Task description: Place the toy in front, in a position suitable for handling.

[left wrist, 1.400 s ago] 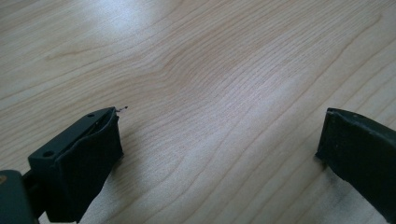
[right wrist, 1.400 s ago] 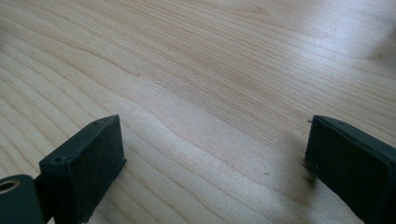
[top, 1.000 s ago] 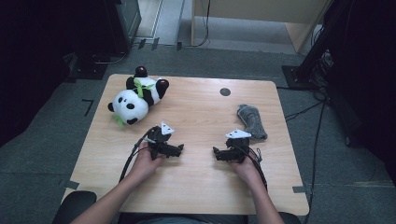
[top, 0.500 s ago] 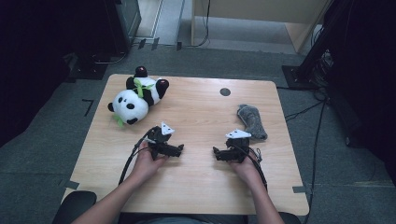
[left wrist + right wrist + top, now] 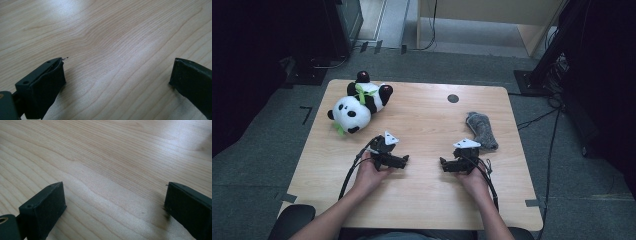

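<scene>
Both the left gripper (image 5: 406, 161) and the right gripper (image 5: 443, 164) rest wide open and empty on the near table (image 5: 422, 210), while the plush panda (image 5: 357, 103) at the far left looks light, soft and squashy, best pinched across its body.

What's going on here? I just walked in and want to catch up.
A person sits at a wooden table holding a pair of tongs in each hand. The left tongs and right tongs both rest low near the table's middle, jaws wide open with nothing between them. A plush panda lies at the far left corner and a grey sock lies just beyond the right tongs. Neither is being touched.
</scene>
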The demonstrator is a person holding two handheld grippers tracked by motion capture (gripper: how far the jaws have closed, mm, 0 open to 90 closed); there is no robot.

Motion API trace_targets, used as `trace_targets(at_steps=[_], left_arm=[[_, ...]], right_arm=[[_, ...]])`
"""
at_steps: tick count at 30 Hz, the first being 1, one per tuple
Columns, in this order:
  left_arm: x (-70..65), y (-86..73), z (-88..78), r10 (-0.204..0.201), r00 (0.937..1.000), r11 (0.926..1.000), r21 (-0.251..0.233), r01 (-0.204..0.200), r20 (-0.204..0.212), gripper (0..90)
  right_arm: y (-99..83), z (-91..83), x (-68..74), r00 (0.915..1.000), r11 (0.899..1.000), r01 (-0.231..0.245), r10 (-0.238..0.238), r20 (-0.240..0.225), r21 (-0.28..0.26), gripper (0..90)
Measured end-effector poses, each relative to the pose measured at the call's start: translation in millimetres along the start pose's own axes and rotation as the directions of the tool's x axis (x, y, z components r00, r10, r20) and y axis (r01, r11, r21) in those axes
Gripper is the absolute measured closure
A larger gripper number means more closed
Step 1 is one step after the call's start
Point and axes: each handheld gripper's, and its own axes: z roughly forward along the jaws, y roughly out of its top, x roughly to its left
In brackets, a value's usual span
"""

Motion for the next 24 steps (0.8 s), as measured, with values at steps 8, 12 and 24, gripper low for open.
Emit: trace_targets(at_steps=[8,12,24], left_arm=[[2.0,1.0,-0.3,0.018,0.9998,0.9998,0.009,-0.018,0.012,0.6],[2.0,2.8,-5.0,0.013,0.9999,0.9999,0.002,-0.013,-0.007,13.2],[5.5,11.3,-15.0,0.008,0.9978,0.9998,0.018,-0.009,0.066,15.2]], right_arm=[[3.6,-2.1,1.2,0.9998,0.999,-0.015,0.014,0.012,0.032,8.8],[5.1,-5.4,-1.1,0.9998,0.999,-0.02,0.02,-0.008,0.027,14.5],[21.2,-16.9,1.9,0.9993,0.998,0.014,-0.012,-0.034,0.062,23.4]])
